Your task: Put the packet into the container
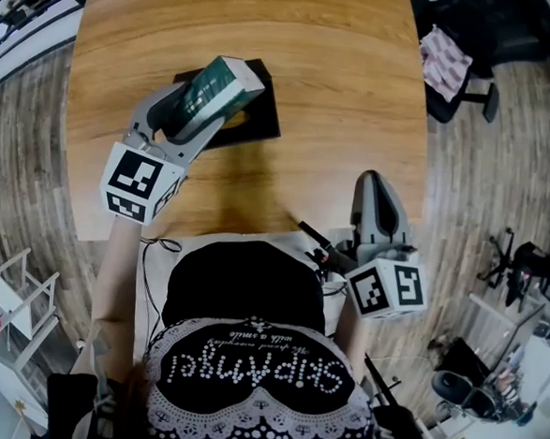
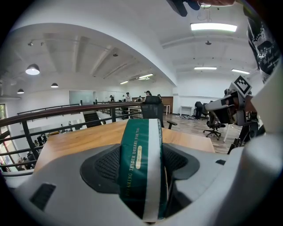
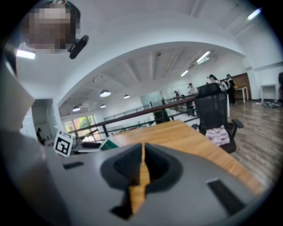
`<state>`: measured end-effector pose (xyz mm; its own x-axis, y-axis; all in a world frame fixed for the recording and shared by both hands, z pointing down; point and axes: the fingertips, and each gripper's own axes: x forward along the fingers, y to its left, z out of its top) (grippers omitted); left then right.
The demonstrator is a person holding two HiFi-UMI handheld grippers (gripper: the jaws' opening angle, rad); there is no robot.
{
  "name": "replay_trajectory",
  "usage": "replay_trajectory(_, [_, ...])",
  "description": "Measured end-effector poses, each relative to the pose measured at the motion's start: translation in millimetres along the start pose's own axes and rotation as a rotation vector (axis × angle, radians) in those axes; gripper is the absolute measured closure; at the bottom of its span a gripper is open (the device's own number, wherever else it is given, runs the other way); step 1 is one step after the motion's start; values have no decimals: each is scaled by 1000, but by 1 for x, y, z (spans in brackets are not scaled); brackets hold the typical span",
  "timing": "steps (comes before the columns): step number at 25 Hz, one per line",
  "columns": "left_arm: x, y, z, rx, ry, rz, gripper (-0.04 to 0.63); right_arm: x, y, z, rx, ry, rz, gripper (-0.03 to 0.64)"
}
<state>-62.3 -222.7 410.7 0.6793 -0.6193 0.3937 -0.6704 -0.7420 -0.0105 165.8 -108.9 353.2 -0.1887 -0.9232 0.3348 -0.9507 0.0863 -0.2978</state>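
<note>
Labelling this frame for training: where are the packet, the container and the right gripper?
packet (image 1: 207,95), head view, green side face.
container (image 1: 267,118), head view, black right rim.
right gripper (image 1: 372,181), head view, tip of shut jaws.

The packet (image 2: 135,163) carries gold capitals running lengthwise on its green face, legible as "TENDER DREAMS FOR", with a cut-off word ending "AMING" ahead of them. Nearer the person than the packet, a black shirt (image 1: 246,371) bears studded lettering seen upside down that looks like "SKIPAngel"; the small script line beside it is too fine to read
</note>
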Motion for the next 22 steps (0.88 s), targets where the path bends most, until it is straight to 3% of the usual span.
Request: replay_trajectory(22, [21, -14, -30, 71, 94, -66, 270, 3, 1, -2, 4, 11, -4, 577])
